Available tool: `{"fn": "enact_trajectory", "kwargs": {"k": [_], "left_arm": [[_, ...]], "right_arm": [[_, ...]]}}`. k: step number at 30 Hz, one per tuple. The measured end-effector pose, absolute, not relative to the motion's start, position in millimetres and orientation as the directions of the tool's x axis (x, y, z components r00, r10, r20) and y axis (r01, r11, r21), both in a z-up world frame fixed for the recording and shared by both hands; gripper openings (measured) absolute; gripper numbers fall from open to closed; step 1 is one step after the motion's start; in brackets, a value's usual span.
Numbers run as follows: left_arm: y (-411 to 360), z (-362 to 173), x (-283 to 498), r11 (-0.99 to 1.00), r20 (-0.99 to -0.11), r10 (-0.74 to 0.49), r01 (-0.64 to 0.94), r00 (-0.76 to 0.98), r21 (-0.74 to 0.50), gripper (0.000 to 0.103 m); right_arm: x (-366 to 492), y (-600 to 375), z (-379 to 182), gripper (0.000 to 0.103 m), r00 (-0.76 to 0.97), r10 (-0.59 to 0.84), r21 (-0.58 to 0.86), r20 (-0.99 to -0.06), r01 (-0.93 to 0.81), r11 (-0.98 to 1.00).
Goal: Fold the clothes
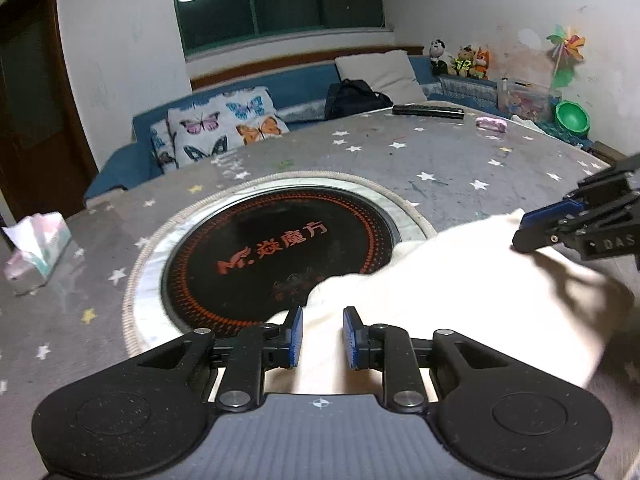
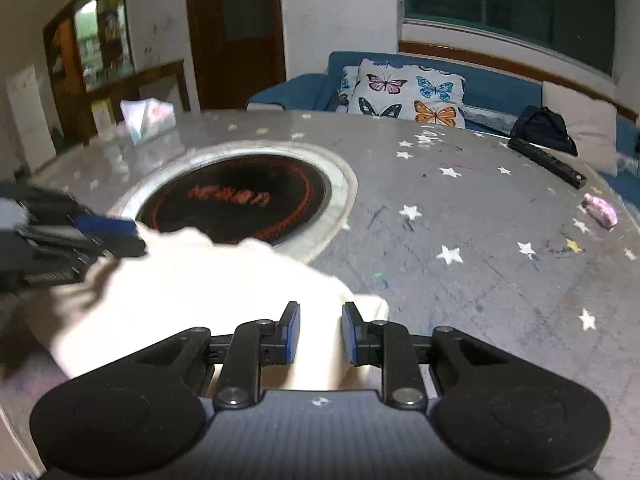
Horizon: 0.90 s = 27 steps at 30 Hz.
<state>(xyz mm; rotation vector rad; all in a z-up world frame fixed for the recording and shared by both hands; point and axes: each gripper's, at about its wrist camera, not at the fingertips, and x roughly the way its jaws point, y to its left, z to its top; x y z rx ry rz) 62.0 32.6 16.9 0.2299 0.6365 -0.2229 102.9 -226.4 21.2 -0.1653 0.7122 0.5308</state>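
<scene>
A cream-white garment (image 1: 460, 280) lies on the grey star-patterned table, its far edge over the black round hob. My left gripper (image 1: 323, 336) has its jaws part-open, a stretch of the cloth lying between the blue pads without being clamped. It also shows at the left of the right wrist view (image 2: 120, 236) at the garment's (image 2: 192, 288) far left corner. My right gripper (image 2: 320, 332) is likewise part-open over the cloth's right edge. It shows in the left wrist view (image 1: 528, 228) at the garment's far right corner.
The black hob (image 1: 280, 256) with red lettering sits in a metal ring in the table (image 1: 440, 168). A tissue pack (image 1: 36, 248) lies at the left, a black remote (image 1: 428, 111) and a pink object (image 1: 491, 124) at the far right. A blue sofa with a butterfly pillow (image 1: 224, 124) stands behind.
</scene>
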Motion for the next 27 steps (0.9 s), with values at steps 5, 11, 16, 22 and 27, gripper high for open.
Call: {"fn": "enact_trajectory", "kwargs": {"k": [5, 11, 16, 22, 27], "left_arm": [[39.4, 20.4, 26.8, 0.946, -0.588, -0.137, 0.281, 0.797, 0.160, 0.025], [44.6, 11.9, -10.3, 0.946, -0.587, -0.129, 0.277, 0.800, 0.169, 0.025], [53.9, 0.5, -29.7, 0.952, -0.596, -0.114, 0.259, 0.795, 0.165, 0.025], [57.4, 11.6, -41.3, 0.961, -0.572, -0.109, 0.234, 0.813, 0.149, 0.025], [63.5, 5.8, -41.4, 0.967, -0.600, -0.097, 0.218, 0.794, 0.132, 0.025]], "right_arm": [[79.0, -219.9, 32.6, 0.023, 0.622, 0.454, 0.022, -0.638, -0.575, 0.818], [42.6, -209.9, 32.5, 0.027, 0.575, 0.503, 0.000, -0.645, -0.658, 0.753], [19.7, -217.3, 16.4, 0.028, 0.560, 0.467, -0.037, -0.685, -0.666, 0.745], [5.6, -232.0, 25.8, 0.030, 0.567, 0.463, -0.035, -0.681, -0.657, 0.753], [13.5, -230.4, 18.2, 0.032, 0.549, 0.464, -0.004, -0.696, -0.648, 0.762]]}}
